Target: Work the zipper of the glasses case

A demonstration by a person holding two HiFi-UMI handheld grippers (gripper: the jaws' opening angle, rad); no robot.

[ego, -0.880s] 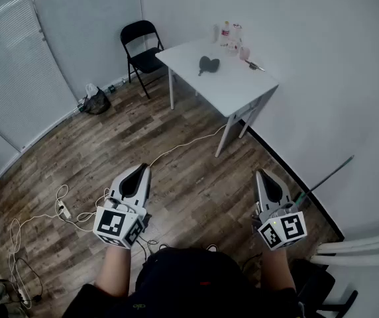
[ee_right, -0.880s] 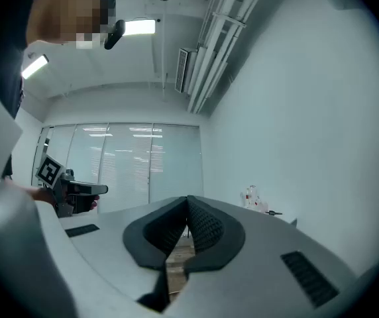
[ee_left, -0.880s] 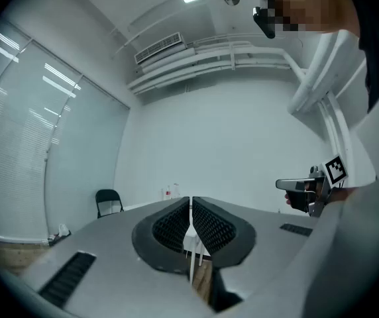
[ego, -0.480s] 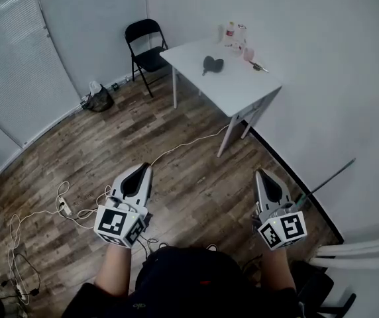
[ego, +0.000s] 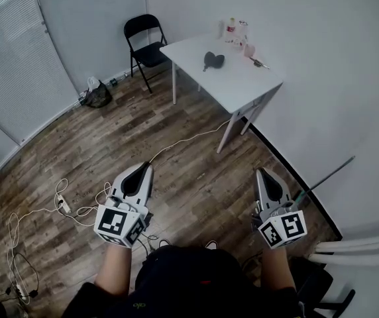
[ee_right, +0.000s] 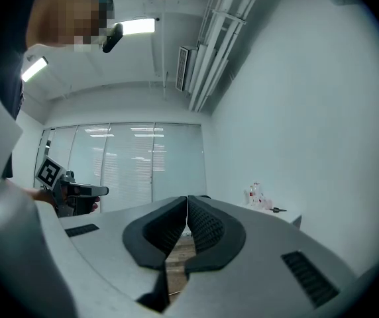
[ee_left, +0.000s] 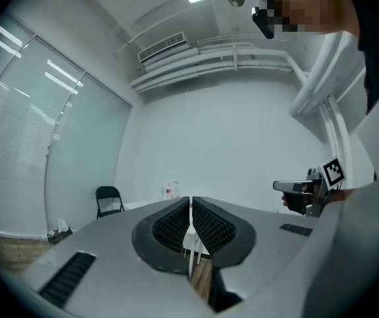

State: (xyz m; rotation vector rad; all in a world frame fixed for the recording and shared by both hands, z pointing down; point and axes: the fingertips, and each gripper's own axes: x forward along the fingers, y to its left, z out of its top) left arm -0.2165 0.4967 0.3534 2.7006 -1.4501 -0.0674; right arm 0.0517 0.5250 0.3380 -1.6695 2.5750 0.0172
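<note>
Wooden floor is lying beneath both grippers, with a white cable running across it ahead of them. White tabletop is standing well ahead of the right gripper, against the wall. Black folding chair is standing far ahead of the left gripper, beside the tabletop. Both grippers are pointing level, jaws clenched together, gripping nothing. Dark glasses case is lying on the tabletop, well apart from both grippers. Small bottles are standing just beyond it.
</note>
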